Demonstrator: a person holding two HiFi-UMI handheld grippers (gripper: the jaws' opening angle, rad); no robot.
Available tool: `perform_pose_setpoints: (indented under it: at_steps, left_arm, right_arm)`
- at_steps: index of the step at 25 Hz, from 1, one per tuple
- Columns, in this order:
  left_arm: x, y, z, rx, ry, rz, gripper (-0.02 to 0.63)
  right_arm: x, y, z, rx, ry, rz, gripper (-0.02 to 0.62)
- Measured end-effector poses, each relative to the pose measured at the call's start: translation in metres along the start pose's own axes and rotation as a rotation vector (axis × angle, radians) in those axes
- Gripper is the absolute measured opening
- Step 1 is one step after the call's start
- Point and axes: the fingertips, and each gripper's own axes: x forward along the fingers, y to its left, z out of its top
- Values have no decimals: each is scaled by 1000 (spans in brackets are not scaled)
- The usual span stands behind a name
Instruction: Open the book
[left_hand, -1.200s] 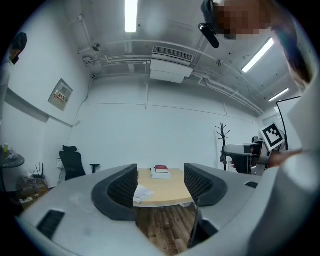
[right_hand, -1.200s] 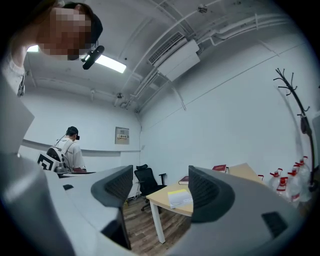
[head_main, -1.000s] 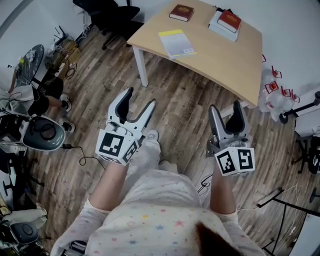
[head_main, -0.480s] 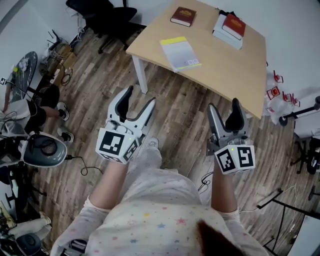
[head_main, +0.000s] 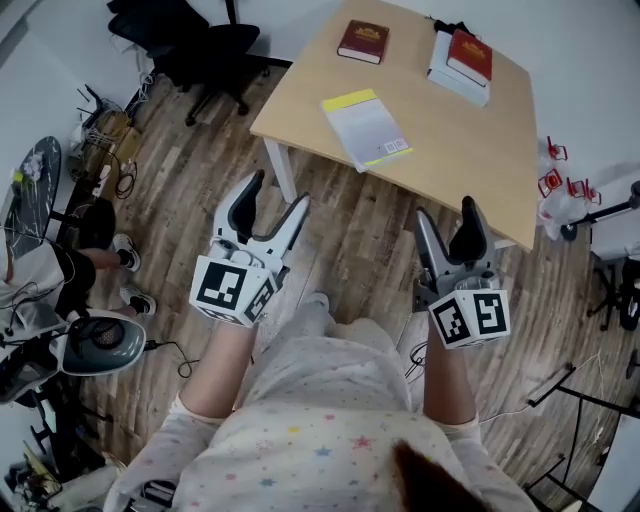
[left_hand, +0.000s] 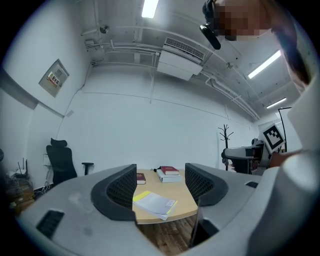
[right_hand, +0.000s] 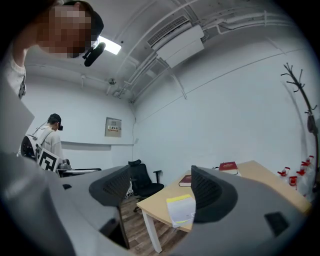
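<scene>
Three books lie on the light wooden table (head_main: 470, 140). A pale booklet with a yellow strip (head_main: 366, 128) is nearest the table's front edge. Behind it lies a closed dark red book (head_main: 362, 41), and another red book tops a white one (head_main: 462, 58). My left gripper (head_main: 279, 195) and right gripper (head_main: 447, 212) hang open and empty above the wooden floor, short of the table. The left gripper view frames the booklet (left_hand: 154, 204) between that gripper's (left_hand: 160, 185) jaws. In the right gripper view the booklet (right_hand: 181, 211) shows beside the right-hand jaw of that gripper (right_hand: 157, 192).
A black office chair (head_main: 200, 45) stands left of the table. Another person (head_main: 70, 240) and grey equipment (head_main: 95, 345) with cables occupy the floor at far left. Red items (head_main: 560, 180) and stands crowd the right of the table. A coat rack (right_hand: 300, 95) stands by the wall.
The table and books have slid a little lower and rightward in the head view, as the wearer moves toward them. Both grippers stay open and keep their pose.
</scene>
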Motion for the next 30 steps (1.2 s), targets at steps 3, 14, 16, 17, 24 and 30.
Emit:
perform_pose_setpoints:
  at_steps: [3,14,16,17,24,30]
  left_arm:
    - [11,12,-4,-3,8,-11,276]
    - [59,48,-17,-21,33,21,276]
    - [73,52,-18,-24,32,33,276]
    - [81,54,-17,-24,32,39,276]
    - [144,69,-15,-21,25,105,276]
    - [186,76,-16,-24,19,172,276]
  right_arm:
    - [12,0,-5,4,19,-13,362]
    - [73,-28,-12,22,47,-2,361]
    - [88,-36,-13,23,53,13,361]
    - [96,-42,-13,22,56,20,361]
    - [156,-91,-6,23,65,84,360]
    - [196,-126,-3,24,79,155,357]
